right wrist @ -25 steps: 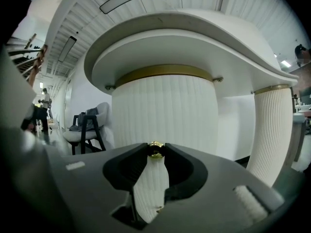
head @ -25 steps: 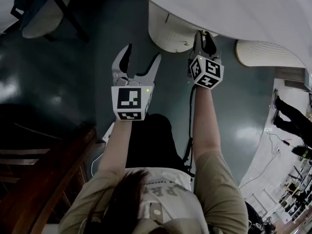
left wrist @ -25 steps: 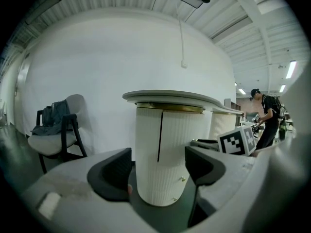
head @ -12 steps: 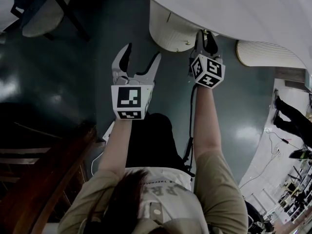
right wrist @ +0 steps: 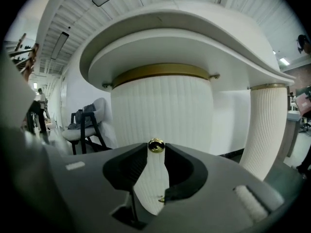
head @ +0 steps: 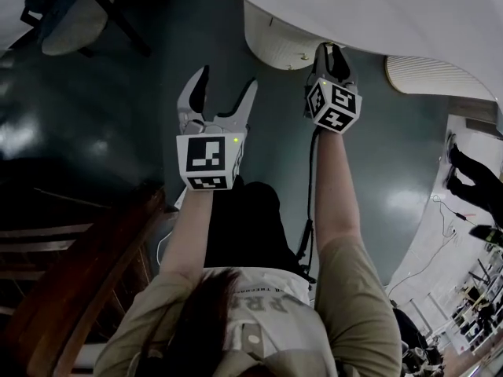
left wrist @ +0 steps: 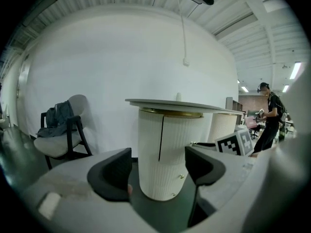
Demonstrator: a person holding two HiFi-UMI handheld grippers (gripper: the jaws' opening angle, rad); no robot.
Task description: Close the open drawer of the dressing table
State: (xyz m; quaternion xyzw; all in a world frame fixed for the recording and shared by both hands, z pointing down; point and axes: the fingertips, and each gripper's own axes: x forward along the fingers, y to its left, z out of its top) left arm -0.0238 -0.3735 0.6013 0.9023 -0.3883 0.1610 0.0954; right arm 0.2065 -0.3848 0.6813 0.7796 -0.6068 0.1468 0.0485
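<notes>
The white dressing table [head: 377, 14] has a ribbed round drawer unit [head: 275, 42] under its top. My right gripper [head: 330, 57] reaches up to that unit just below the table edge. In the right gripper view its jaws [right wrist: 156, 152] are closed on a small gold drawer knob [right wrist: 156, 145], with the ribbed drawer front [right wrist: 160, 106] right behind it. My left gripper [head: 218, 93] hangs open to the left of it, apart from the unit and holding nothing. In the left gripper view it [left wrist: 158, 166] faces the ribbed unit [left wrist: 165, 149], which has a vertical seam.
A chair with clothes on it [head: 67, 22] stands at the far left, also seen as the chair [left wrist: 60, 130]. A second ribbed pedestal [head: 440, 77] stands to the right. Dark wooden furniture [head: 71, 289] is at the near left. A person [left wrist: 267, 115] stands at the far right.
Both grippers keep their places; the right one stays on the knob. Only the head view has shifted a little.
</notes>
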